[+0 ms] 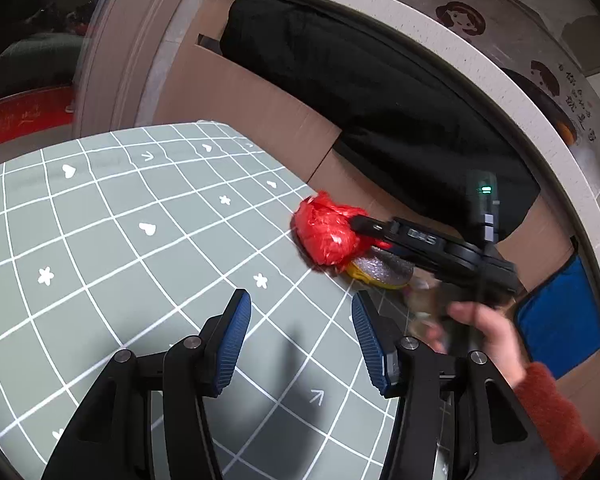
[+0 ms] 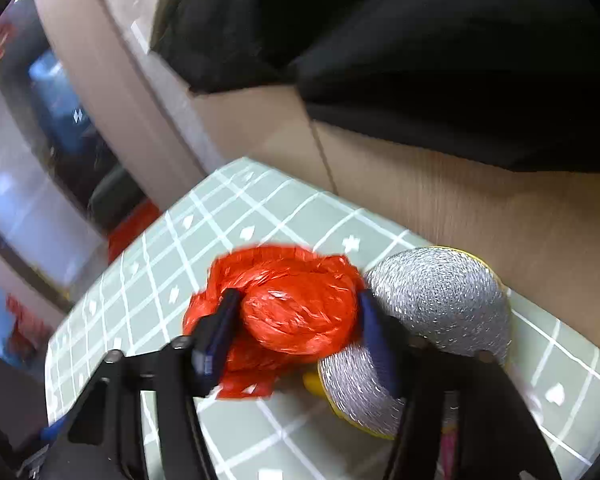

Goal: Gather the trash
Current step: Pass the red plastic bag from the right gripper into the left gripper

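So the crumpled red plastic bag point(image 2: 296, 312) is sitting near the far edge of the bench point(image 1: 112, 248) with the green grid cloth, right up against a silvery scrubber pad with a yellow back point(image 2: 440, 300), and there's a cardboard box point(image 1: 236, 96) just behind them. The right hand-held gripper point(image 2: 296, 320) has a blue pad on each side of the bag and looks like it's pinching it, though it's a bit blurry. The left hand-held gripper point(image 1: 300, 336) hangs over bare cloth nearby, jaws fairly wide with nothing in them.
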